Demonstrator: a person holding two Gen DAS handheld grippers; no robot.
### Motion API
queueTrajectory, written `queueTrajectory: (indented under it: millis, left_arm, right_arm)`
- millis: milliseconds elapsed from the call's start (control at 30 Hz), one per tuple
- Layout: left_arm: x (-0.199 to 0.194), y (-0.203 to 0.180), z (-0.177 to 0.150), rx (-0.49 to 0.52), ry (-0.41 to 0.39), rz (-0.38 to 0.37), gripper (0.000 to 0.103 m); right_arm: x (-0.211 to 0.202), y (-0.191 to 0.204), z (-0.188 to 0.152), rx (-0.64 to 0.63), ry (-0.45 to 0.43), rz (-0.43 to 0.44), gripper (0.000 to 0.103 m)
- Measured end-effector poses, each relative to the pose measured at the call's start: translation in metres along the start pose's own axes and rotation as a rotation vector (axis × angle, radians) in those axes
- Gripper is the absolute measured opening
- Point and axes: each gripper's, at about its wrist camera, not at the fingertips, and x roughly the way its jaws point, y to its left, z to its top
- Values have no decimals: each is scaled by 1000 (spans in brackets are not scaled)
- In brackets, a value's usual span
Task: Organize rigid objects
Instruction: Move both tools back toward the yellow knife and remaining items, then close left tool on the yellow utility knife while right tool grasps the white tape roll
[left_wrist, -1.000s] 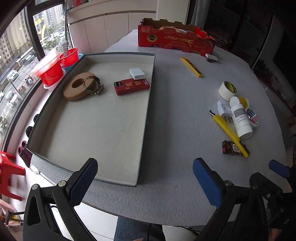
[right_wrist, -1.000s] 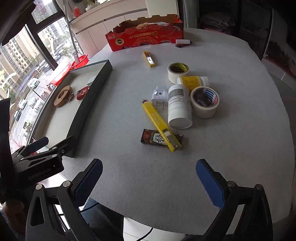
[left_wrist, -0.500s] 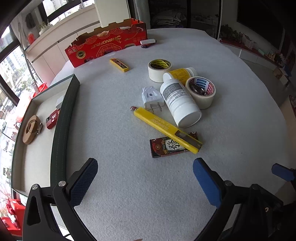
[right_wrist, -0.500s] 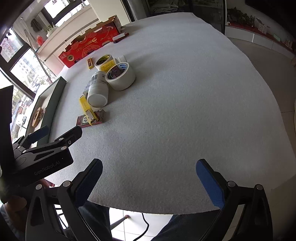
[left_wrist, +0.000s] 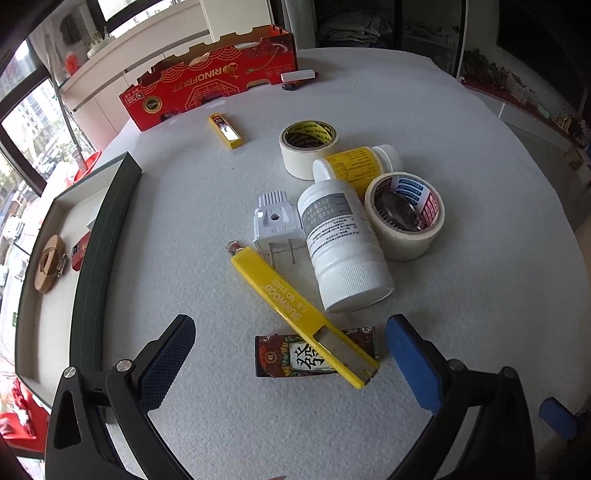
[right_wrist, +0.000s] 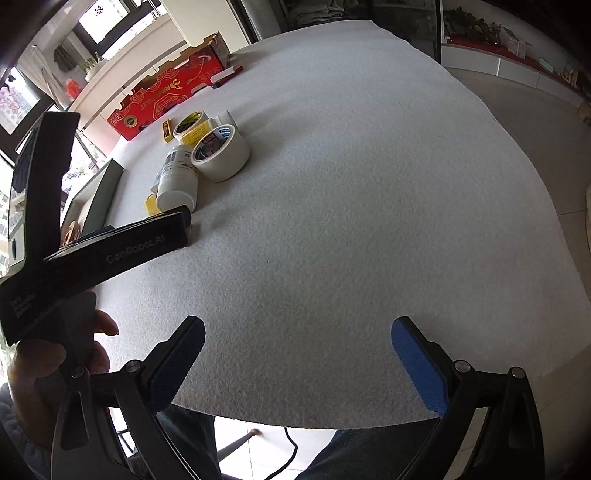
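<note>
My left gripper is open and hovers just short of a dark patterned card box, which has a long yellow utility knife lying across it. Behind them lie a white bottle, a white plug, a yellow-labelled bottle and two tape rolls. A small yellow box lies further back. The grey tray at left holds a brown ring, a clamp and a red box. My right gripper stands open over bare white felt near the table's front edge, holding nothing.
A red cardboard fruit box stands at the table's far edge with a small white and red item beside it. In the right wrist view the left gripper's body and a hand fill the left side. The floor drops away past the table's right edge.
The left gripper swung from the tray to the pile of objects and moved closer to the card box and knife. The right gripper turned right, away from the pile, toward bare felt.
</note>
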Motion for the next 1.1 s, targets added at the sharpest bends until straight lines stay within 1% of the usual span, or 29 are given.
queueTrajectory:
  millis: [33, 67, 133, 300, 367, 433, 500, 567, 700, 800, 833, 867, 967, 1033, 1100]
  left_arm:
    - [5, 1, -1, 6, 21, 15, 103]
    - [6, 5, -2, 2, 16, -2, 103]
    - [5, 13, -8, 15, 25, 5, 103]
    - [-2, 51, -30, 90, -12, 44, 103]
    - [-4, 68, -33, 85, -20, 37, 103]
    - [-9, 79, -31, 52, -37, 10, 103]
    - [-10, 84, -24, 17, -35, -8, 103]
    - [-4, 83, -15, 6, -15, -11, 103]
    - [11, 68, -2, 24, 14, 2, 103]
    - [18, 53, 5, 50, 23, -16, 103]
    - [18, 51, 7, 51, 10, -17, 103]
    - [19, 48, 8, 53, 14, -18, 103]
    - [24, 50, 14, 12, 61, -50, 103]
    - [28, 54, 16, -24, 91, -88, 103]
    - [30, 54, 14, -43, 93, -134, 102]
  right_arm:
    - [0, 0, 0, -1, -2, -4, 101]
    - [0, -1, 0, 0, -2, -6, 101]
    - [1, -2, 1, 4, 2, -2, 101]
    - [4, 3, 1, -11, -2, -1, 101]
    - [7, 7, 1, -26, -2, -10, 101]
    - [9, 12, 1, -47, -5, -27, 101]
    - [10, 14, 1, -56, -3, -30, 101]
    - [11, 16, 1, -65, 2, -39, 101]
    - [12, 17, 0, -86, 5, -55, 102]
    - [15, 21, -1, -112, 12, -79, 102]
    - [15, 22, -1, -119, 14, -85, 102]
    - [16, 22, -1, -122, 16, -89, 102]
    - [16, 22, 1, -115, 18, -85, 102]
    - [16, 19, 6, -92, 21, -64, 102]
    - [17, 15, 13, -71, 26, -47, 102]
